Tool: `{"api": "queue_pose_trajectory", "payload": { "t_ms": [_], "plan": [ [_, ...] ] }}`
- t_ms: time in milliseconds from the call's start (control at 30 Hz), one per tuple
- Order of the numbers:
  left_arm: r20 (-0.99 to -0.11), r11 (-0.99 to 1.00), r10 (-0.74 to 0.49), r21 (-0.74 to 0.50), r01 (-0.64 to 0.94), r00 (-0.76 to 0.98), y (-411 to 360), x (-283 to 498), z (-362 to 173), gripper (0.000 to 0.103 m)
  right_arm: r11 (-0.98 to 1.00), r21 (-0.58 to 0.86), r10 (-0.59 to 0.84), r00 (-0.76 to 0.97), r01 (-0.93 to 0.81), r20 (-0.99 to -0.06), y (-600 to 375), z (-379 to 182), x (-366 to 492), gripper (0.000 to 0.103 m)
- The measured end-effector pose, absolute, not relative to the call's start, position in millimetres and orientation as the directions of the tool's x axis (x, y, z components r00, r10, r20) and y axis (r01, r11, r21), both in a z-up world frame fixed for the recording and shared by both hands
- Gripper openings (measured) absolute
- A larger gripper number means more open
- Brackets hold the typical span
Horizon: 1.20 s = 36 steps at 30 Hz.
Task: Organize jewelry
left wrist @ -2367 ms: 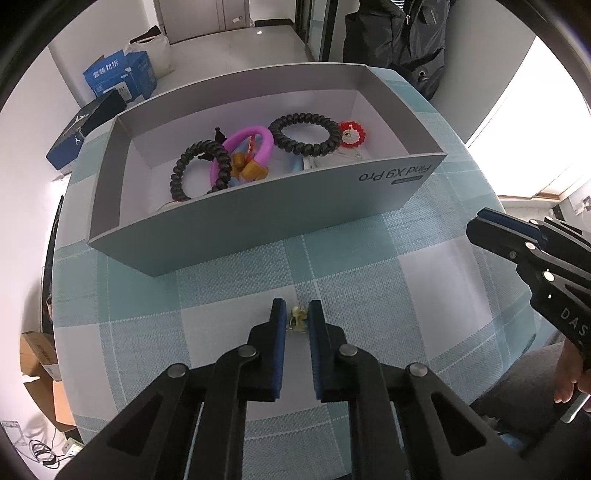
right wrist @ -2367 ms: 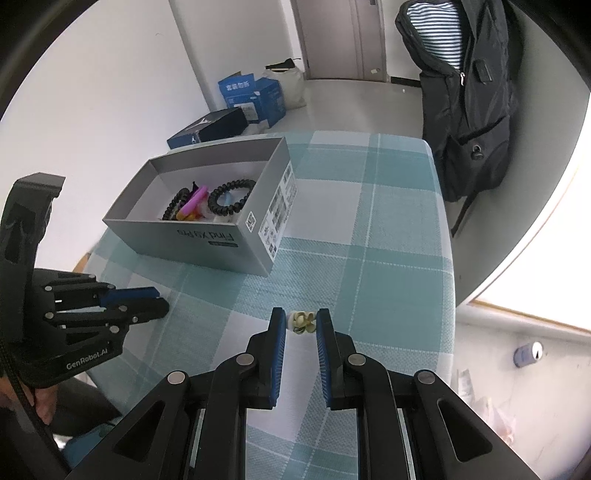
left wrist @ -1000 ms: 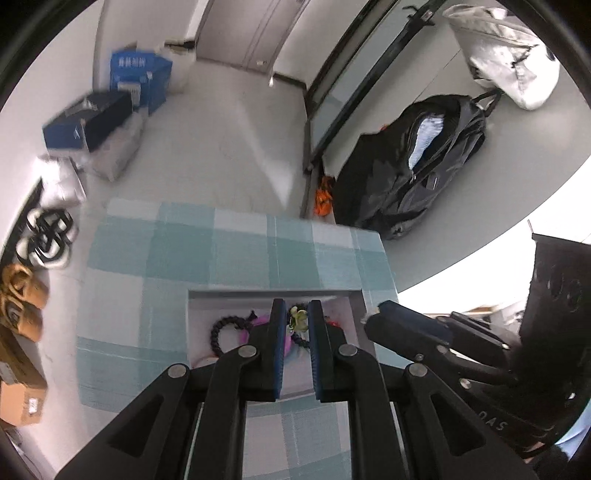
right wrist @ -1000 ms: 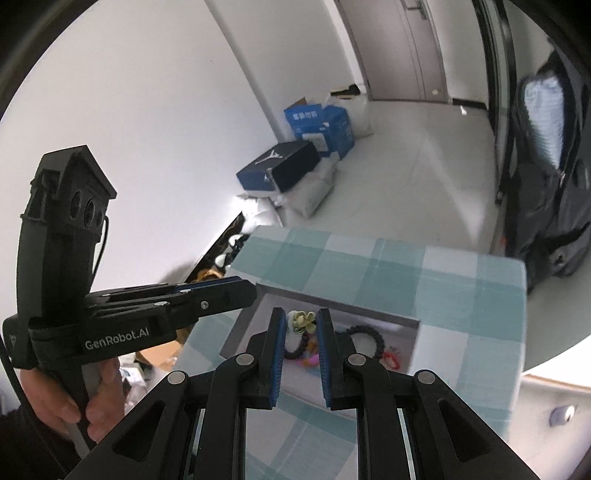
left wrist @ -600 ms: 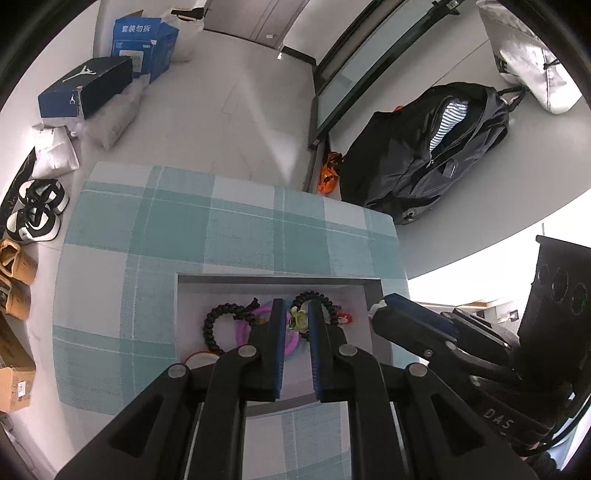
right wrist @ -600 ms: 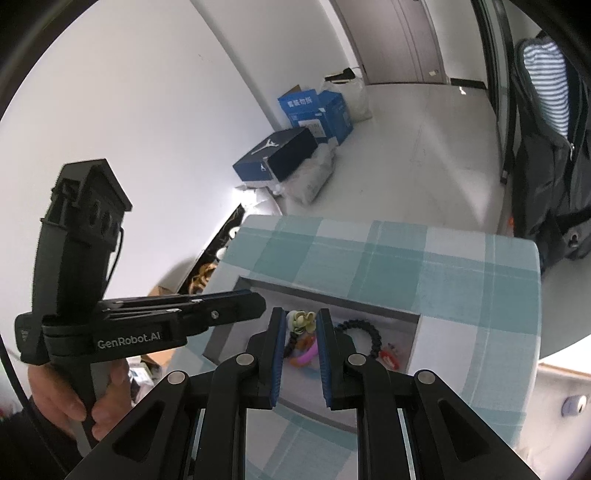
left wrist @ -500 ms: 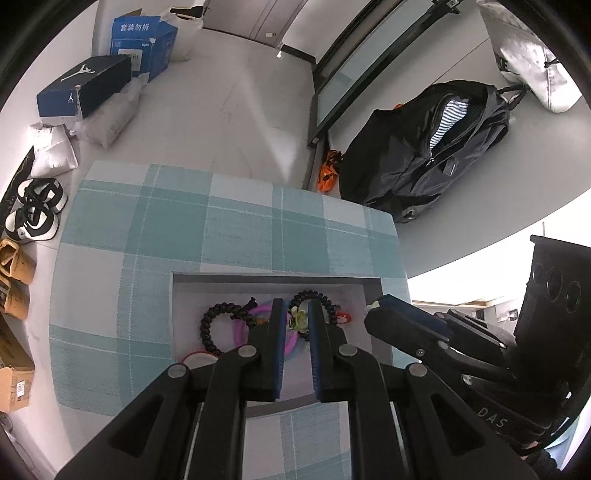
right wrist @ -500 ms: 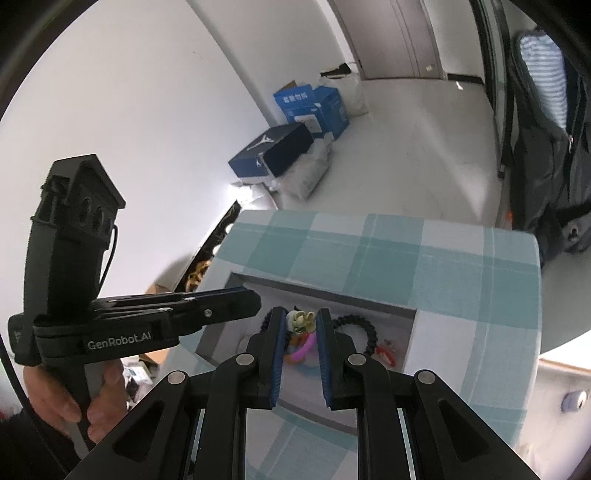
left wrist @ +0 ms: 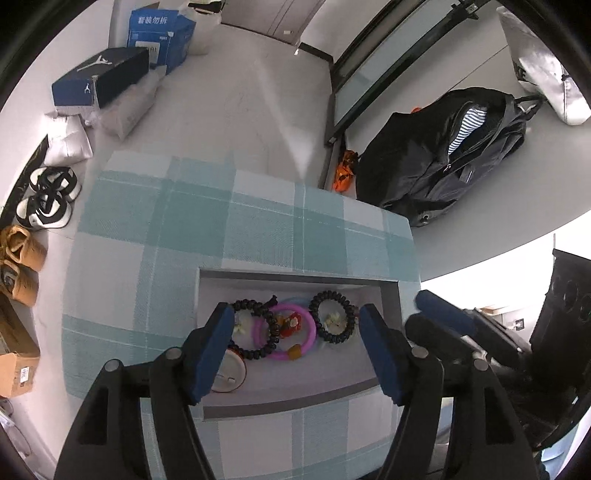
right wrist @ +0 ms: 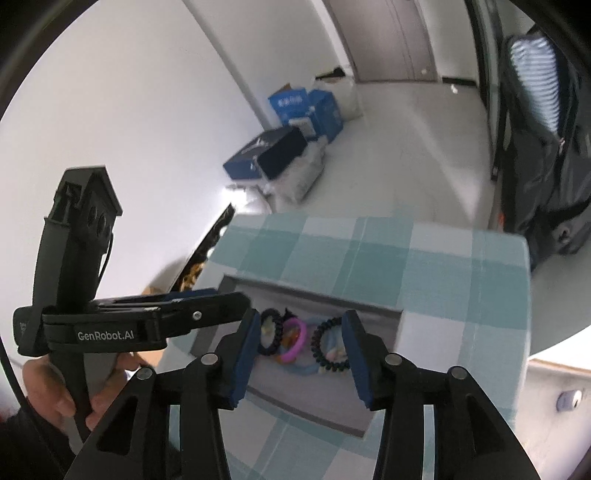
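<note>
A grey box (left wrist: pixel 295 400) stands on the checked tablecloth and holds a pink ring (left wrist: pixel 288 334), two black coil bracelets (left wrist: pixel 334 321) and small pale earrings (left wrist: pixel 334 319). My left gripper (left wrist: pixel 297 343) is open and empty, high above the box. My right gripper (right wrist: pixel 299 349) is open and empty too, above the same box (right wrist: pixel 314 391); the pink ring (right wrist: pixel 293 339) and a black bracelet (right wrist: pixel 328 350) show between its fingers. The left gripper's body (right wrist: pixel 147 325) shows at the left of the right wrist view.
The table has a teal and white checked cloth (left wrist: pixel 258 229). A black backpack (left wrist: pixel 443 155) leans on the wall beyond it. Blue boxes (left wrist: pixel 159 33) and shoes (left wrist: pixel 48 195) lie on the floor to the left.
Both grippers have opened wide above the box. The small pale earrings that each held are no longer between the fingers; pale pieces now lie in the box.
</note>
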<state>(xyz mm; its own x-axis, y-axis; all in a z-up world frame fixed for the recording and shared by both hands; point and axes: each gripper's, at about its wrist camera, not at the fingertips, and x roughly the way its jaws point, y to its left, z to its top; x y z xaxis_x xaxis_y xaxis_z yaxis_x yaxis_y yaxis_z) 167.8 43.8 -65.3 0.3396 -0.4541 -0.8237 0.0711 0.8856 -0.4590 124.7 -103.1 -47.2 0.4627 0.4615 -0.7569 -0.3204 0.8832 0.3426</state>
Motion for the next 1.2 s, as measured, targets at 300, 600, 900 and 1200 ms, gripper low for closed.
{"api": "queue_pose_trajectory", "payload": {
  "t_ms": [300,600,900,1200],
  "plan": [
    [-0.854,0.944,-0.317,-0.325,0.053,0.412,47,159,-56,0.066,0.907,0.329,0.419,0.521,-0.262,-0.743,-118,-39,120,0.064],
    [-0.8,0.982,-0.188,-0.163,0.094,0.57,36,119,-19,0.066,0.918,0.299,0.395,0.566,-0.26,-0.723,-115,-23,88,0.085],
    [-0.757,0.991,-0.13,-0.115,0.065,0.641,34,80,-13,0.067,0.935,0.234,0.355,0.643,-0.268,-0.679,-110,-5,49,0.093],
    [-0.729,0.996,-0.087,-0.077,0.046,0.679,39,51,-11,0.067,0.939,0.209,0.342,0.694,-0.272,-0.634,-105,0,4,0.097]
  ]
}}
